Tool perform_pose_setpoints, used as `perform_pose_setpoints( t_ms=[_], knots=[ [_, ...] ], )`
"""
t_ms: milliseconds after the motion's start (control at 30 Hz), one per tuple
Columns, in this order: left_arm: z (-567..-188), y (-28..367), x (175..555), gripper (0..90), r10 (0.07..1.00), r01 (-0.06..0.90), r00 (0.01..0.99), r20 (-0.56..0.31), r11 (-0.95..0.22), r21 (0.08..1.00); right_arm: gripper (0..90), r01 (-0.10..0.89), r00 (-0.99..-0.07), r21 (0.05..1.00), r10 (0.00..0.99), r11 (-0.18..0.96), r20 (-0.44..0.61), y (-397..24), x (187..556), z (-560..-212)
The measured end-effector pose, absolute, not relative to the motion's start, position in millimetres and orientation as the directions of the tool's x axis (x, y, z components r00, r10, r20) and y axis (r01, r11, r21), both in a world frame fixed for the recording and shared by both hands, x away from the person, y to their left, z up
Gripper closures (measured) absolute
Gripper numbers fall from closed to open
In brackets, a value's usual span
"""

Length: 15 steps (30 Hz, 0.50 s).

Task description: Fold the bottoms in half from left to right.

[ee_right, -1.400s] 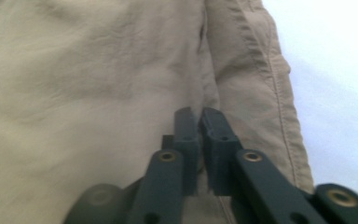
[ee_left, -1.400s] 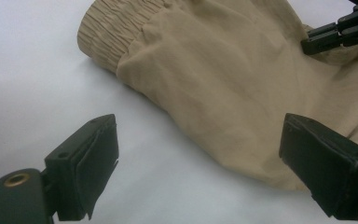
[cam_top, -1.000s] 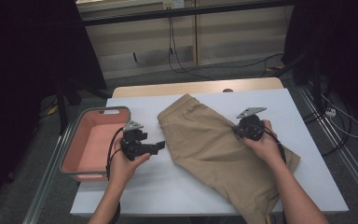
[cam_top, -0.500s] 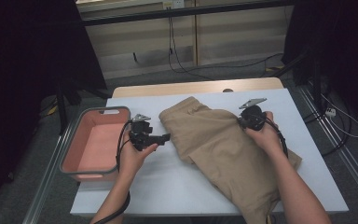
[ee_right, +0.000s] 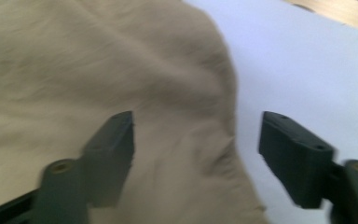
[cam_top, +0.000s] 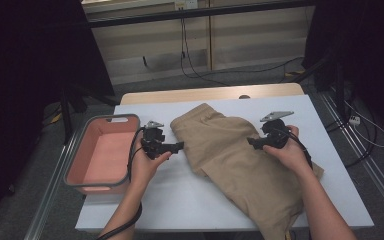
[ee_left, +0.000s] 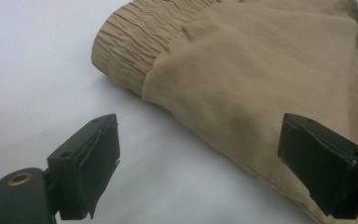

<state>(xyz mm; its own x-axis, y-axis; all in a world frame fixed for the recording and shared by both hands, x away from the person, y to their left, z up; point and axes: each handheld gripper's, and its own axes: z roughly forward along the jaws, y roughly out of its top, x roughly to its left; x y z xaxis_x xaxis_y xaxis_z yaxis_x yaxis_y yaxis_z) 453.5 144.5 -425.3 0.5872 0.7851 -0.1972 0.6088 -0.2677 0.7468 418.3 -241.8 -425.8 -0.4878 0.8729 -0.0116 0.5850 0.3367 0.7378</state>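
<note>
Tan cloth: crumpled cotton trousers (cam_top: 240, 160) lie on white table (cam_top: 190, 200).
Right gripper (cam_top: 254, 143): jaws just opened, trousers released.
Left gripper (cam_top: 179, 146): open, nearing elastic waistband (ee_left: 135, 42).

From my remote seat, the high view came through dim: dark curtains swallowed both sides of the frame, and the white table (cam_top: 190, 195) was the brightest patch, lit evenly from above with soft, faint shadows. The picture was a little soft but readable, with no glare. In the left gripper view I saw cool, flat light on the tan trousers (ee_left: 261, 79); their pleated waistband was sharp, while the near black jaws were slightly out of focus, and a soft shadow lay under the cloth's edge. The right gripper view was smeared by motion blur: the fabric (ee_right: 98, 70) lost its weave, and the jaw edges were hazy.
</note>
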Motion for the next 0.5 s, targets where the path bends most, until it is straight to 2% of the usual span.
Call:
perform_pose_setpoints(
  t_ms=[267, 500],
  knots=[
    [-423, 139, 463, 11.9, 0.782, 0.591, 0.598, -0.173, -0.285, 0.754, 13.8, 0.567, -0.469, 0.757, 0.883, 0.324, -0.026, -245, 390, -421],
    [-425, 131, 474, 13.5, 0.794, 0.591, 0.587, -0.156, -0.289, 0.753, 12.2, 0.578, -0.442, 0.765, 0.897, 0.283, 0.002, -255, 374, -425]
  ],
)
